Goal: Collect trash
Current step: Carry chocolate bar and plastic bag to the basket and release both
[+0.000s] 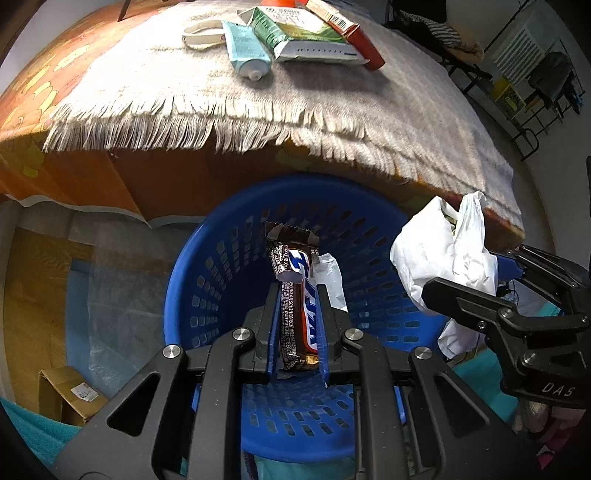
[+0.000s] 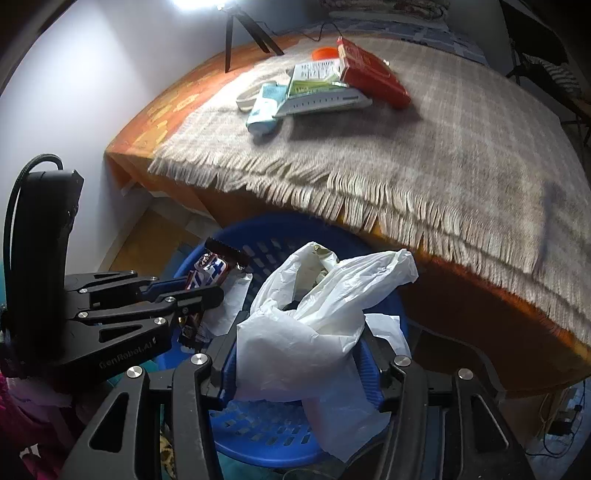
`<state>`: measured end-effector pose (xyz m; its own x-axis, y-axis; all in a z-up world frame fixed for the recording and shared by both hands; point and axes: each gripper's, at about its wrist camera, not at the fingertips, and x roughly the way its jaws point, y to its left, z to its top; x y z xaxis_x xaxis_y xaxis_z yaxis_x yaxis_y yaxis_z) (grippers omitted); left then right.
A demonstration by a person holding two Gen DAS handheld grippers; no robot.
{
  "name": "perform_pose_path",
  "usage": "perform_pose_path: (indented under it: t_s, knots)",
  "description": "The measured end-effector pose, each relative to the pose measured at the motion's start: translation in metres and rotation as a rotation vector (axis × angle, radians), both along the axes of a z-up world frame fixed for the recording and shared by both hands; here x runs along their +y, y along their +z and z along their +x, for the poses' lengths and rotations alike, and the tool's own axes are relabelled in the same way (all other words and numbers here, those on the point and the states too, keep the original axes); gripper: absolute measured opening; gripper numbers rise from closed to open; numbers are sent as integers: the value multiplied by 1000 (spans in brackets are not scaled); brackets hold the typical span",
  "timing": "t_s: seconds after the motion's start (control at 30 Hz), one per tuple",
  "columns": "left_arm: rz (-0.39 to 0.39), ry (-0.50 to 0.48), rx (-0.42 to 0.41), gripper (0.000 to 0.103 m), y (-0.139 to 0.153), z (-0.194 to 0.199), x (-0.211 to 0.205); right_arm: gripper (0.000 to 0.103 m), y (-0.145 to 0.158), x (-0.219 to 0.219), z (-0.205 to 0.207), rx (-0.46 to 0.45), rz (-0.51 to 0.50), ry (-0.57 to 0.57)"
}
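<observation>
My left gripper (image 1: 298, 295) is shut on a brown candy bar wrapper (image 1: 293, 295) and holds it over the blue perforated basket (image 1: 207, 295). A white scrap of paper (image 1: 332, 280) lies inside the basket. In the right wrist view the same wrapper (image 2: 210, 271) shows at the left, over the basket (image 2: 258, 435). My right gripper (image 2: 299, 354) is shut on a crumpled white plastic bag (image 2: 317, 332), held at the basket's rim. The bag (image 1: 443, 258) and right gripper (image 1: 476, 273) appear at the right of the left wrist view.
A table with a fringed grey cloth (image 1: 332, 92) stands just behind the basket. On it lie a pale blue tube (image 1: 245, 48), a green and white carton (image 1: 306, 33), a red box (image 1: 354, 33) and a white band (image 1: 201, 35). A cardboard box (image 1: 70, 395) sits on the floor at left.
</observation>
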<state>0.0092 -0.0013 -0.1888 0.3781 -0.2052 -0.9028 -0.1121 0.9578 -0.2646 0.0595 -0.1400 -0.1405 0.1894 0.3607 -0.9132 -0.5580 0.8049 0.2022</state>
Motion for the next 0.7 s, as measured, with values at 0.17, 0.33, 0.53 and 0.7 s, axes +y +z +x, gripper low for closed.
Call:
perform_pose_path:
  t_s: [0.17, 0.33, 0.53, 0.7]
  knots:
    - [10, 1, 17, 15, -6, 0, -1, 57, -9, 1, 0, 20, -12, 2]
    - [24, 12, 19, 15, -8, 1, -1, 59, -13, 2, 2, 28, -17, 2]
    - [39, 31, 19, 39, -10, 2, 3, 70, -17, 1, 6, 40, -21, -18]
    - [51, 46, 21, 54, -10, 0, 7, 82, -17, -2, 7, 42, -27, -32]
